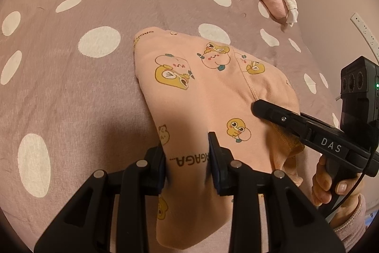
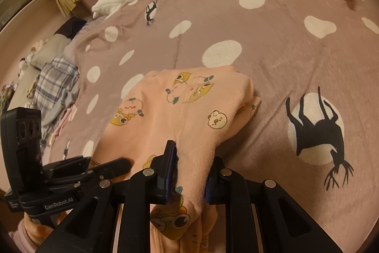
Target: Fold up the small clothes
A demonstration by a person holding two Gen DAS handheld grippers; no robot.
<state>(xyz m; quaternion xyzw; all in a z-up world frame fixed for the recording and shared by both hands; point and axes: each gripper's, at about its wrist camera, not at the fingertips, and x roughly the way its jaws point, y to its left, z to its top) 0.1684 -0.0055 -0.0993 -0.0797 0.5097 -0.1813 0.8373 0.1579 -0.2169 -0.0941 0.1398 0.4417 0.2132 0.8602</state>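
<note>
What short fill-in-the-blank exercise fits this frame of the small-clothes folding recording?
1. Both grippers are clamped on a peach garment printed with cartoon ____.
2. The bedspread is mauve with white ____.
3. At the head of the bed lies a white plush ____.
4. The right gripper has its jaws ____ on a bunched fold of the garment, and the left gripper does too.

Missing words: ducks; spots; goose; shut
</note>
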